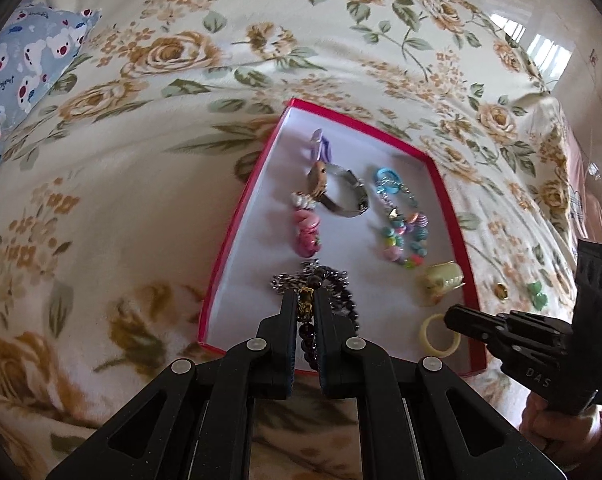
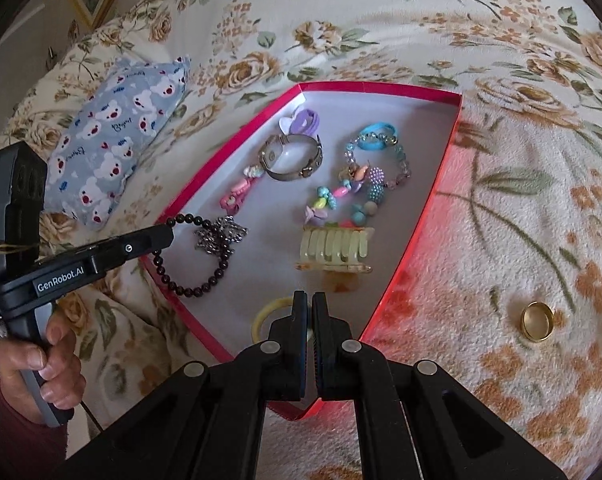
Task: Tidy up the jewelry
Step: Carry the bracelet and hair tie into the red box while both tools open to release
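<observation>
A red box [image 1: 243,216] [image 2: 417,236] with a white floor lies on the floral bedspread. In it are a watch [image 1: 341,192] [image 2: 293,156], bead bracelets [image 1: 405,236] [image 2: 357,184], a pale hair claw [image 1: 441,280] [image 2: 333,250] and a purple hair tie [image 2: 305,122]. My left gripper [image 1: 305,300] [image 2: 169,232] is shut on a dark bead bracelet [image 1: 329,284] [image 2: 197,256] over the box's near left corner. My right gripper [image 2: 311,302] [image 1: 449,318] is shut on a cream ring [image 1: 439,336] [image 2: 267,316] at the box's near edge.
A gold ring [image 2: 537,322] [image 1: 501,291] lies on the bedspread right of the box, with a green piece [image 1: 538,294] beside it. A blue koala-print pillow [image 1: 25,64] [image 2: 113,136] lies to the left.
</observation>
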Demonstrator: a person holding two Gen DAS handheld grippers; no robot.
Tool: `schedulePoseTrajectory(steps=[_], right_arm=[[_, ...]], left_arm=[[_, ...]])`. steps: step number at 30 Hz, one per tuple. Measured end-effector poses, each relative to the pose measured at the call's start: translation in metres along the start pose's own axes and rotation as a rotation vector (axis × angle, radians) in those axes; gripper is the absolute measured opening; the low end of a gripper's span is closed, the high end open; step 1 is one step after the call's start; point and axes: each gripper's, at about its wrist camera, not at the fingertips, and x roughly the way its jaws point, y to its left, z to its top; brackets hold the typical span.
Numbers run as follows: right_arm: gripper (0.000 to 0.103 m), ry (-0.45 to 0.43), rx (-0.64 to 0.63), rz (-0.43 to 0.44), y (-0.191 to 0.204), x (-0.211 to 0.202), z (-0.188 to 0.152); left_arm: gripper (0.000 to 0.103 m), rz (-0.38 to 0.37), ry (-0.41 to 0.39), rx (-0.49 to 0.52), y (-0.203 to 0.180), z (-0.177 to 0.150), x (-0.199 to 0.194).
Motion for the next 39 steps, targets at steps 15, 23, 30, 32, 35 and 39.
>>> schedulePoseTrajectory(steps=[15, 23, 30, 32, 35, 39], right_arm=[[0.005, 0.011, -0.057, -0.043, 0.007, 0.006, 0.000], [0.006, 0.011, -0.029, -0.017, 0.003, 0.005, 0.000], [0.013, 0.009, -0.016, 0.009, 0.004, 0.002, 0.000], [0.014, 0.007, -0.019, 0.007, 0.004, 0.001, -0.001], [0.015, 0.005, -0.017, 0.009, 0.005, 0.000, -0.001], [0.018, -0.001, -0.014, 0.012, 0.005, -0.003, 0.000]], left_arm=[[0.012, 0.012, 0.050, -0.015, 0.007, 0.003, 0.026], [0.019, 0.017, 0.051, -0.007, 0.004, 0.002, 0.025], [0.022, 0.020, 0.050, -0.007, 0.002, 0.001, 0.024], [0.023, 0.019, 0.051, -0.009, 0.002, 0.001, 0.023], [0.026, 0.018, 0.050, -0.011, 0.002, 0.001, 0.022], [0.034, 0.021, 0.045, -0.011, 0.000, 0.000, 0.019]])
